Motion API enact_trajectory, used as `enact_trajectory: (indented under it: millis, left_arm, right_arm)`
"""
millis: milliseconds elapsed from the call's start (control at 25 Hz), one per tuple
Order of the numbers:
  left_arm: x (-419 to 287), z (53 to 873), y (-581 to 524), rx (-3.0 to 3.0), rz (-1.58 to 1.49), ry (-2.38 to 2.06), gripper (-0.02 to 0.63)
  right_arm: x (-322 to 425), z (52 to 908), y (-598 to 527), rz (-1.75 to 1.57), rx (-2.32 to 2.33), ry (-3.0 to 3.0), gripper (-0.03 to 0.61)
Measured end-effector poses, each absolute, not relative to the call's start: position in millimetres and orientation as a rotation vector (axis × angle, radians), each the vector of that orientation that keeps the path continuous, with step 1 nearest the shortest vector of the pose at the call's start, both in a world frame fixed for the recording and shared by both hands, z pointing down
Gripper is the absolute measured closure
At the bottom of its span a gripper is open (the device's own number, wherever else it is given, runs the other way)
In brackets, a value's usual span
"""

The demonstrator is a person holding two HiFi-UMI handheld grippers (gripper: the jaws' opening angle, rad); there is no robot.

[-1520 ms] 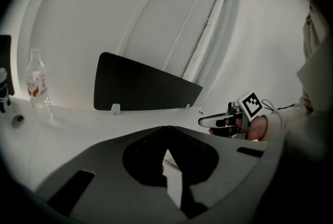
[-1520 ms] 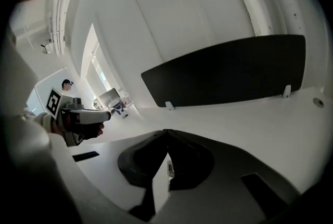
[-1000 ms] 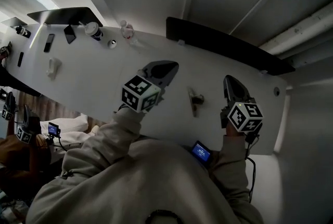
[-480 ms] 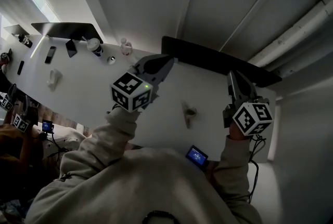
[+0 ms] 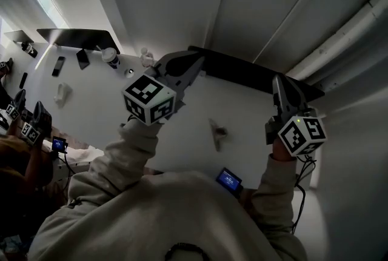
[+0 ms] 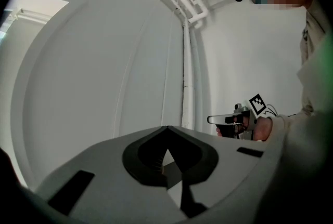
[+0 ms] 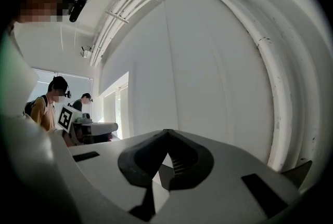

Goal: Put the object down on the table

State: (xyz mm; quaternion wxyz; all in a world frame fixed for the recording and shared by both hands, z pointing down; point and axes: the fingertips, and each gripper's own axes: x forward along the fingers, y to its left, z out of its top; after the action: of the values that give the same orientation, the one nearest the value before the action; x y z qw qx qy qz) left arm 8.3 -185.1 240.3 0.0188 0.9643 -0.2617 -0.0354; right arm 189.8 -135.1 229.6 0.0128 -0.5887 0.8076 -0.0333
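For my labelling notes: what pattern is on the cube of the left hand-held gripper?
The cube shows black-and-white square markers, clearest in the head view.

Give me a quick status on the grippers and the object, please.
Left gripper shut, empty. Right gripper shut, empty. Object lies on the table between them, untouched. Nothing blocking it.

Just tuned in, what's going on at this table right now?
A person holds a hand-held gripper in each hand, both up above the white table and pointing level toward the wall. The left hand-held gripper and the right hand-held gripper each have their jaws together with nothing between them. A small pale object lies on the table between them, untouched, so the put-down looks done.
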Motion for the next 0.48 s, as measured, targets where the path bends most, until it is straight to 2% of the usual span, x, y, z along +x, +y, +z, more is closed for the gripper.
enact_trajectory:
  millis: [480]
  left_arm:
    - [9.2, 218.1, -162.7, 3.024, -0.110, -0.802, 0.618]
  right_arm:
    - [186.6, 200.7, -111.9, 0.001, -1.883, 2.481, 0.560]
